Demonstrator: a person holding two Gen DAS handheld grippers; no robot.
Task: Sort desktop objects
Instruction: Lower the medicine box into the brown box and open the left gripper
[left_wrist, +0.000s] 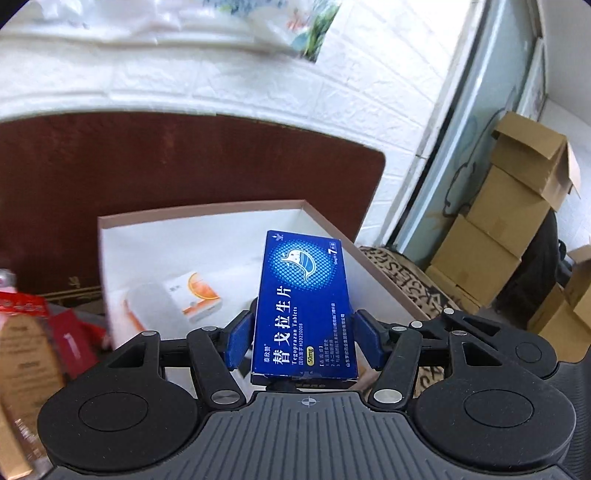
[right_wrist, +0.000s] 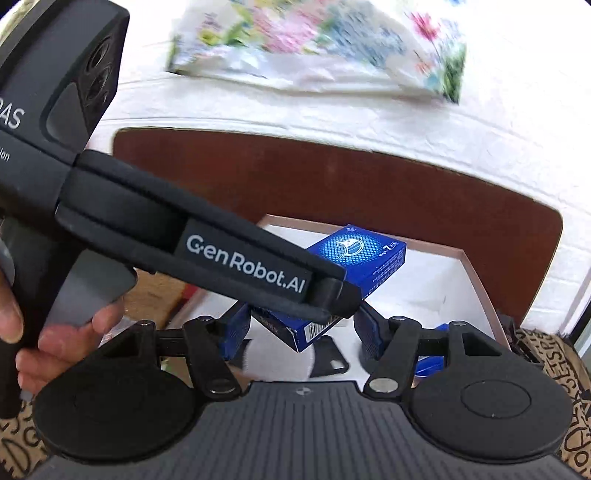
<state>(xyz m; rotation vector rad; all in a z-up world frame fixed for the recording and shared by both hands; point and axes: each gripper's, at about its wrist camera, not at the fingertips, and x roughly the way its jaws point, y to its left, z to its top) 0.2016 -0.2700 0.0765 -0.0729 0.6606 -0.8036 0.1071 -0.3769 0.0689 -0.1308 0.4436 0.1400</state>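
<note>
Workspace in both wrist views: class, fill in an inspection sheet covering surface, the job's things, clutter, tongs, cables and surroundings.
Surface: brown mat; patterned cloth beside it.
Job's things: blue Tegoprazan tablet carton, held above an open white-lined box; an orange-and-white carton lies inside.
Clutter: red packets at the left, blurred.
Tongs: left tongs shut on the blue carton; right tongs stand apart, and whether they grip anything cannot be told.
Cables: nothing seen.
Surroundings: white brick wall, stacked cardboard boxes, floral bag; the left hand grips its tool's handle.
</note>
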